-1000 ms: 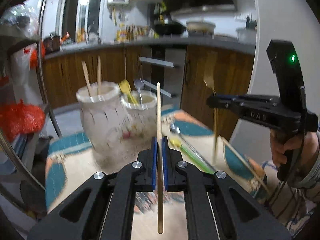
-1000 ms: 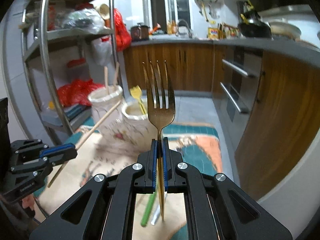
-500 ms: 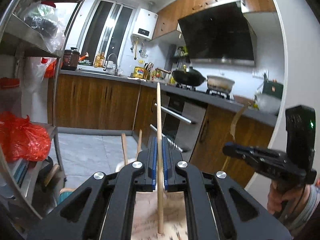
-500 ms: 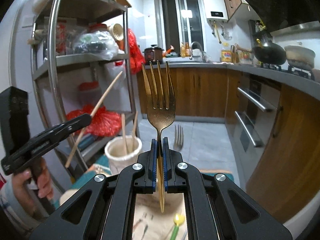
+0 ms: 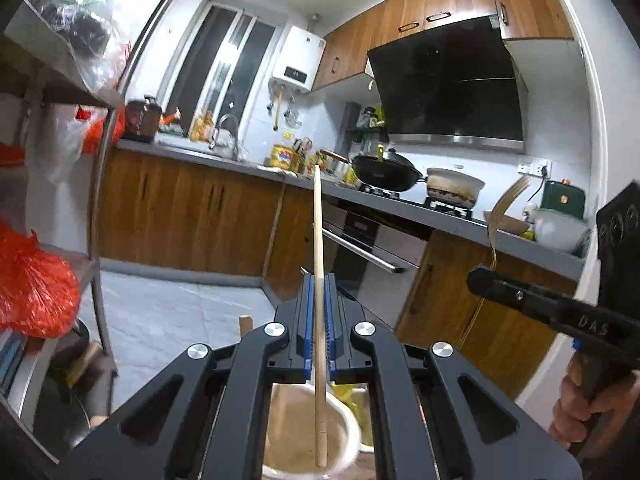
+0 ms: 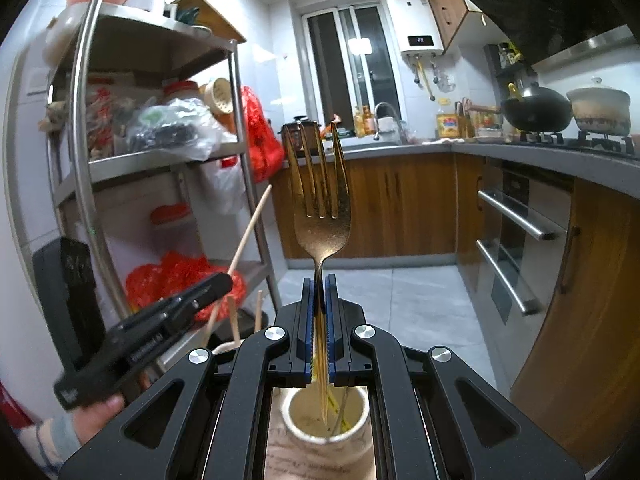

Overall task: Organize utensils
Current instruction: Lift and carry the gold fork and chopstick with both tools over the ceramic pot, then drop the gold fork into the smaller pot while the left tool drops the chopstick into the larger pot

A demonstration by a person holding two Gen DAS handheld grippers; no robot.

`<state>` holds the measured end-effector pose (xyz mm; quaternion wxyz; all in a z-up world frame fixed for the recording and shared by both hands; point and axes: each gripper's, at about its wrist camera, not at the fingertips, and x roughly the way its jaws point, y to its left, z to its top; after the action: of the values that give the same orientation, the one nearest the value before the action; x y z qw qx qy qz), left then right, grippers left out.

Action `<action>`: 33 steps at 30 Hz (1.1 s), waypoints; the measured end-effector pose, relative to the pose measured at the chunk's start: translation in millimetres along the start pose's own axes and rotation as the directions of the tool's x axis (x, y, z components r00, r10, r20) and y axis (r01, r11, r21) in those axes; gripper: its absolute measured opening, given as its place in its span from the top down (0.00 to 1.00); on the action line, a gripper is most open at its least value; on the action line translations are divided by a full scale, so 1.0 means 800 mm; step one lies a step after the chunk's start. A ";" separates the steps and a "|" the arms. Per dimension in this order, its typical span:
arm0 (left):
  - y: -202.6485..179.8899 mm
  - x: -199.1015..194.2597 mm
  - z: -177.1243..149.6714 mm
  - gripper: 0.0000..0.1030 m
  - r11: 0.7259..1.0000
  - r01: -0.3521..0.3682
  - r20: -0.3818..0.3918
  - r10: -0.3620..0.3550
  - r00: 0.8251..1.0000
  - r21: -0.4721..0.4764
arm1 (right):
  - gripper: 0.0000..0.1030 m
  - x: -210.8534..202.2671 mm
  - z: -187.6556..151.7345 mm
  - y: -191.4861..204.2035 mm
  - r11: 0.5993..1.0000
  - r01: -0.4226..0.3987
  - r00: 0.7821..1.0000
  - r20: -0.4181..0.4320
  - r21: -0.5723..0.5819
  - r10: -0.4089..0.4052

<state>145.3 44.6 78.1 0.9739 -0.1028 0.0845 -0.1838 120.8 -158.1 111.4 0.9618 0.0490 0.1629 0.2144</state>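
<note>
My left gripper (image 5: pixel 319 320) is shut on a wooden chopstick (image 5: pixel 317 240), held upright with its lower end over the mouth of a white holder (image 5: pixel 292 436). My right gripper (image 6: pixel 319 320) is shut on a gold fork (image 6: pixel 320 208), tines up, its handle tip over a second white holder (image 6: pixel 324 416) that has a yellow utensil inside. The right gripper (image 5: pixel 476 278) shows at the right of the left wrist view. The left gripper (image 6: pixel 218 284) and its chopstick (image 6: pixel 250 232) show at the left of the right wrist view. More chopsticks (image 6: pixel 234 320) stand in the first holder.
A metal shelf rack (image 6: pixel 92 168) with bags stands at the left. Kitchen counters (image 6: pixel 420 146) with a wok (image 5: pixel 386 170) and a pot (image 5: pixel 454 190) run along the back and right. An oven front (image 6: pixel 516 248) is at the right.
Both grippers have risen and tipped up over the two holders. The table has dropped out of view, and each utensil's lower end now hangs over a holder's mouth.
</note>
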 end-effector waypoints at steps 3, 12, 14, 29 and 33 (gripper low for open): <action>-0.006 0.006 -0.011 0.95 0.999 -0.038 0.024 0.037 0.999 0.034 | 0.94 0.013 -0.007 -0.004 1.000 0.021 1.000 -0.001 0.005 -0.021; -0.014 0.009 -0.039 0.95 0.993 -0.073 0.029 0.070 0.997 0.096 | 0.94 0.040 -0.037 -0.016 0.999 0.042 0.996 -0.085 0.026 -0.039; -0.016 0.006 -0.042 0.95 0.992 -0.065 0.023 0.063 0.998 0.106 | 0.94 0.041 -0.042 -0.014 0.999 0.041 0.994 -0.098 0.026 -0.038; 0.002 -0.032 -0.071 0.95 0.983 -0.132 -0.059 0.141 0.988 0.129 | 0.94 0.054 -0.068 -0.014 0.998 0.054 0.985 -0.168 0.040 -0.047; 0.013 -0.028 -0.075 0.95 0.982 -0.158 -0.078 0.166 0.983 0.104 | 0.94 0.058 -0.074 -0.014 0.997 0.073 0.980 -0.186 0.031 -0.066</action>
<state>116.1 52.3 21.0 0.9849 -0.0399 0.1258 -0.1120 144.9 -146.8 40.2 0.9483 0.0412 0.2573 0.1810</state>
